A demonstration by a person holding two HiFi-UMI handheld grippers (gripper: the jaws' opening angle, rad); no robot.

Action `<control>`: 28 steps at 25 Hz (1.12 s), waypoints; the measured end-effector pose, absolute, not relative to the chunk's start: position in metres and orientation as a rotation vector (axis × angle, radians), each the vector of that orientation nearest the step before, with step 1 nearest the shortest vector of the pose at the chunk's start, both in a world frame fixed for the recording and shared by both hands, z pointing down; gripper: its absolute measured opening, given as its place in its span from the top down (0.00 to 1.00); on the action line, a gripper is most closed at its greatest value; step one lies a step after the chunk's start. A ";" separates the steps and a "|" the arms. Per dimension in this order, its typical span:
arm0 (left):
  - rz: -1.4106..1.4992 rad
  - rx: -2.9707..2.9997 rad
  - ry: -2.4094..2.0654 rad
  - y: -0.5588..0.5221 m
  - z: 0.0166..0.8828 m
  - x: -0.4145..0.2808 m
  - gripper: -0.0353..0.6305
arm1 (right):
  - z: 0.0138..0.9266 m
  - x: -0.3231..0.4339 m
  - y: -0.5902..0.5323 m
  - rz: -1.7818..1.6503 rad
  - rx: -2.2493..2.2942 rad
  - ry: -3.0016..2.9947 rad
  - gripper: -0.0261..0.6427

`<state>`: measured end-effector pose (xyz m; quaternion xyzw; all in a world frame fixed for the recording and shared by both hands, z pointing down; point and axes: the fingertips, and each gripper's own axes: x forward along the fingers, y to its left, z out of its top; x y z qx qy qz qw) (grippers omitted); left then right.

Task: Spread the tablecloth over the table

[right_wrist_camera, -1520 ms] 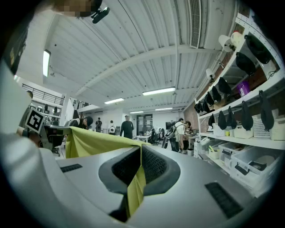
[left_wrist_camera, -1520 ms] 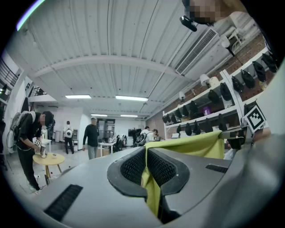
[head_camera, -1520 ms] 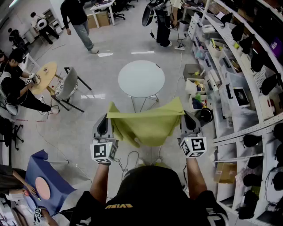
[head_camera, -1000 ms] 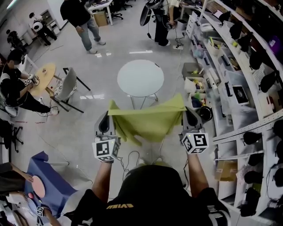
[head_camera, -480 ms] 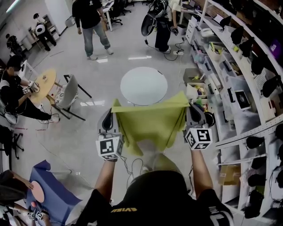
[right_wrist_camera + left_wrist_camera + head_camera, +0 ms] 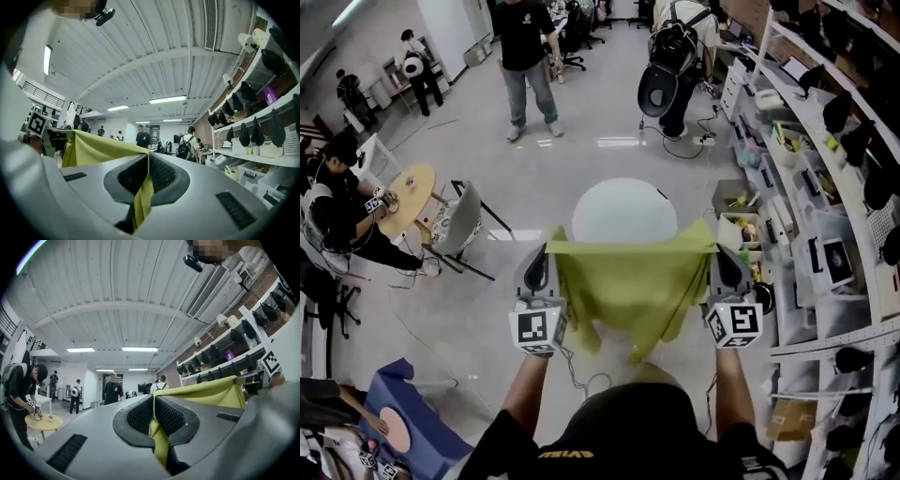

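Round table [image 6: 623, 208] stands beyond tablecloth [image 6: 628, 281] (shelving [image 6: 853, 169] right).

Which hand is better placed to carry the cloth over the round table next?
Neither: left gripper and right gripper both grip tablecloth corners, and the round table lies centred ahead between them.

Yellow-green tablecloth [image 6: 630, 286], white round table [image 6: 623, 212]

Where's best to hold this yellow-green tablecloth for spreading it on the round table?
At its two upper corners, one from each outer side, as now: left gripper and right gripper are shut there, so the tablecloth hangs with a straight top edge, the rest free.
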<state>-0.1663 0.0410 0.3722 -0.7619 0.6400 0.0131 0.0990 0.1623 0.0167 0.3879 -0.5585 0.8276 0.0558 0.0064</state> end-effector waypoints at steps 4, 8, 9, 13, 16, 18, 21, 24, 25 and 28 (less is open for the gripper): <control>0.037 -2.226 1.945 -0.027 0.361 -0.171 0.91 | 0.377 0.157 -0.056 0.176 -1.710 2.602 0.95; 0.012 -2.199 1.975 -0.078 0.359 -0.170 0.91 | 0.376 0.158 -0.118 0.162 -1.666 2.627 0.95; 0.007 -2.196 1.980 -0.091 0.360 -0.167 0.91 | 0.376 0.161 -0.133 0.165 -1.660 2.633 0.95; -0.004 -2.203 2.000 -0.134 0.367 -0.158 0.91 | 0.379 0.168 -0.180 0.157 -1.657 2.645 0.95; -0.015 -2.206 2.004 -0.164 0.371 -0.160 0.91 | 0.379 0.166 -0.211 0.171 -1.655 2.649 0.95; -0.027 -2.211 2.008 -0.183 0.375 -0.162 0.91 | 0.380 0.164 -0.231 0.178 -1.652 2.653 0.95; -0.028 -2.225 2.006 -0.217 0.380 -0.170 0.91 | 0.384 0.157 -0.262 0.169 -1.666 2.650 0.95; -0.030 -2.239 1.996 -0.254 0.382 -0.183 0.91 | 0.386 0.145 -0.293 0.156 -1.693 2.641 0.95; -0.024 -2.248 1.994 -0.267 0.381 -0.187 0.91 | 0.385 0.142 -0.305 0.153 -1.703 2.639 0.95; -0.007 -2.279 1.973 -0.313 0.378 -0.198 0.91 | 0.381 0.131 -0.344 0.161 -1.738 2.631 0.95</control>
